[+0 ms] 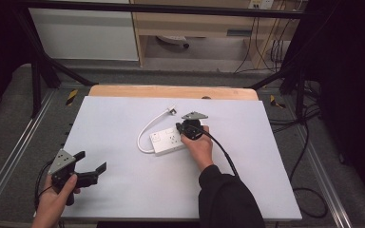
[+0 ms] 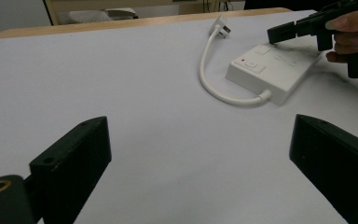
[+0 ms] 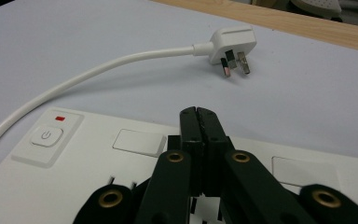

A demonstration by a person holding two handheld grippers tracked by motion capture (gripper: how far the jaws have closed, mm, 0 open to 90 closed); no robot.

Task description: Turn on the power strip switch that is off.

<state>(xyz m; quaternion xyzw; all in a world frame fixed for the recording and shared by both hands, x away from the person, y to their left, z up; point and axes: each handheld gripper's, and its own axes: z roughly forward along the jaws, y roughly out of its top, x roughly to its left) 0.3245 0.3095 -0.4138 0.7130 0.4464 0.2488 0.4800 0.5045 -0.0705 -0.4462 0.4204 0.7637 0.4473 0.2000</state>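
Note:
A white power strip lies flat near the middle of the white table. Its short cable loops left and back to a white plug. My right gripper is shut with nothing between its jaws, and its tips hover just above the strip's top face. Beyond the tips lies the plug, and the strip's power button sits to the left. My left gripper is held wide open over bare table at the front left. From there the strip and the right gripper appear far ahead.
A wooden table edge shows behind the white surface. Black frame bars stand at both sides. Cables trail on the floor to the right, and a cabinet stands at the back.

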